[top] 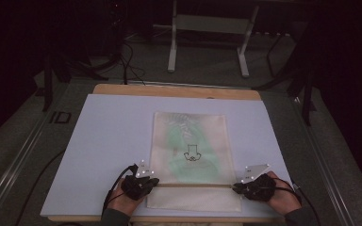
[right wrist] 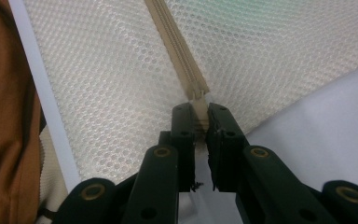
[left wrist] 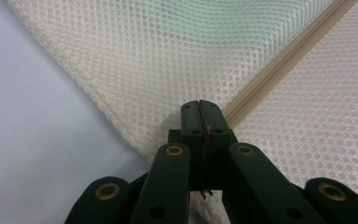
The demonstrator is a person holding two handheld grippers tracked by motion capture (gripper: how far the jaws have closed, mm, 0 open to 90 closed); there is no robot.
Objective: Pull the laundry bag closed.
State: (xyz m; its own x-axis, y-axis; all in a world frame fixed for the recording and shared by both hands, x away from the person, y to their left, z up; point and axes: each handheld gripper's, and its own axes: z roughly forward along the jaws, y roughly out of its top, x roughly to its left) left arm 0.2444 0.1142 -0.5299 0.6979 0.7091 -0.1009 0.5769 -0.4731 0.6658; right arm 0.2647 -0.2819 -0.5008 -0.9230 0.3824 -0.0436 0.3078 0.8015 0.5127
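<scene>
Where the near end of the mesh bag overhangs toward the table's front edge, part of it is cut off by the bottom of the high view, and the room beyond the table is lost in darkness — only a pale frame on the floor can be made out. A green item inside the bag is seen only as a blurred tint through the mesh, and a small black outline drawing is printed at the bag's middle; no writing can be read on it. The bag lies flat on the pale sheet covering the wooden table, its long axis running from the near edge away toward the far side, while the zipper crosses it from left to right near the front end. The left gripper is placed at the zipper's left end; in the left gripper view its jaws are pressed together over the bag's edge where the zipper ends. The right gripper is set at the other end, its jaws narrowly parted around the zipper's end piece — whether it is truly pinched cannot be told.
</scene>
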